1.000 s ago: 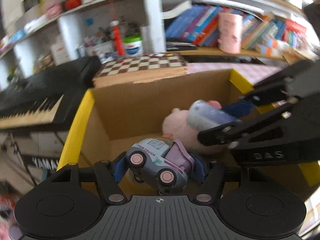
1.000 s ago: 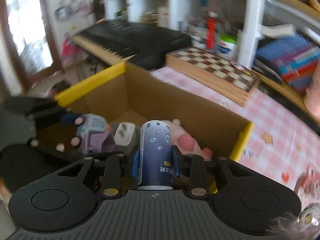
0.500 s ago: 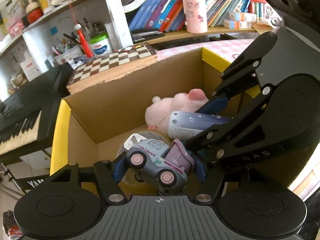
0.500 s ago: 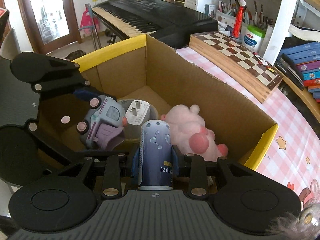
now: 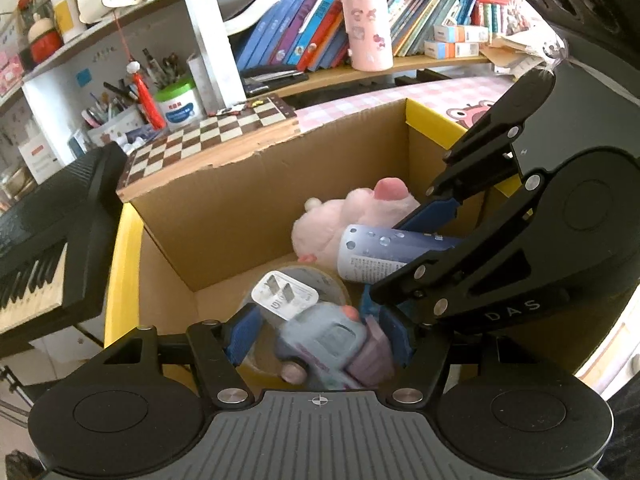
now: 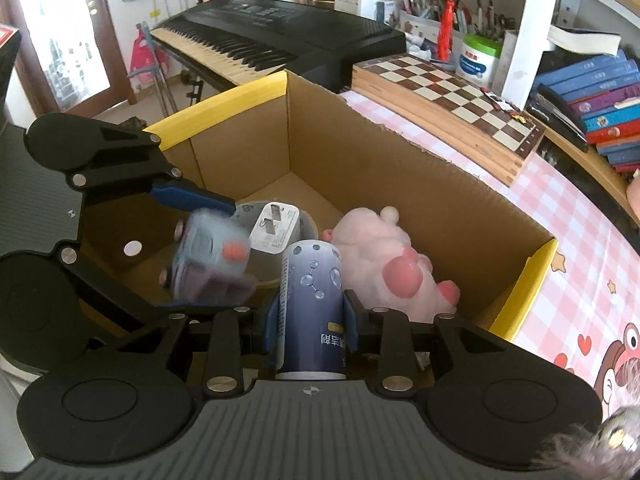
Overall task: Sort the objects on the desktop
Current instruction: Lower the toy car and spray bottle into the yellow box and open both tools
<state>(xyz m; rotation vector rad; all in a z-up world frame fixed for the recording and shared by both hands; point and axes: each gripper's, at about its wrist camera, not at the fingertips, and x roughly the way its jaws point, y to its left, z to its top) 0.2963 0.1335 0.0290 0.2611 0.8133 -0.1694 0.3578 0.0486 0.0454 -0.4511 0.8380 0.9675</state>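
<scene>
Cardboard box point(image 6: 384, 168) contains pink plush point(image 6: 384, 264), white charger point(image 6: 274, 228). Above it, left gripper point(image 5: 320, 332) clamps toy truck point(image 5: 328, 348); right gripper point(image 6: 311, 320) clamps blue can point(image 6: 312, 308).

Brown box point(image 6: 360, 168) yellow-edged, pink plush point(image 6: 384, 256), navy can point(image 6: 312, 304), checkered board point(image 6: 460, 92)

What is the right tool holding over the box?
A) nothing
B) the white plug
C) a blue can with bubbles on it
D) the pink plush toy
C: the right tool is shut on the blue can, its fingers pressing both sides, while the pink plush toy and white plug lie in the cardboard box.
</scene>
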